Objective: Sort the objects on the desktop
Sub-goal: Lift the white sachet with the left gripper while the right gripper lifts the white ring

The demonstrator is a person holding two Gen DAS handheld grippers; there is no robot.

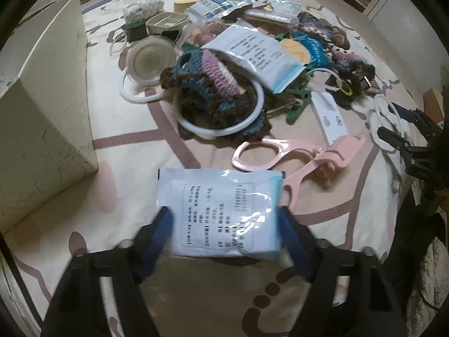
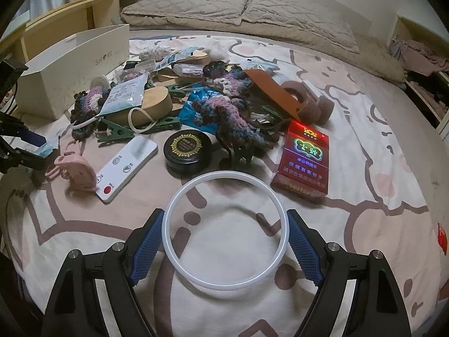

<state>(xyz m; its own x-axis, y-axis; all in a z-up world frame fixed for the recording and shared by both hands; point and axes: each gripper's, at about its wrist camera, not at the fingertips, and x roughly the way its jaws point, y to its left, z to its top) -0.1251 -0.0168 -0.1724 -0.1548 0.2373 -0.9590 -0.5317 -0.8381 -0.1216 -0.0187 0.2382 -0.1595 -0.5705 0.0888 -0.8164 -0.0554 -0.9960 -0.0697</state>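
My left gripper (image 1: 224,219) is shut on a white and blue mask packet (image 1: 221,210) and holds it above the patterned sheet, near the cream box (image 1: 47,118) on the left. My right gripper (image 2: 224,230) is shut on a white plastic ring (image 2: 224,231), its blue pads (image 2: 147,248) pressing both sides of the ring. The right gripper also shows at the right edge of the left wrist view (image 1: 404,134). The left gripper shows at the left edge of the right wrist view (image 2: 25,146).
A heap lies ahead: crochet pieces (image 1: 202,84), a second mask packet (image 1: 261,56), white rings (image 1: 224,129), pink scissors-like tool (image 1: 294,154), green clips (image 2: 118,133), white remote (image 2: 126,165), black tin (image 2: 186,148), red cigarette box (image 2: 303,157), tape rolls (image 2: 314,104). Pillows (image 2: 252,8) lie beyond.
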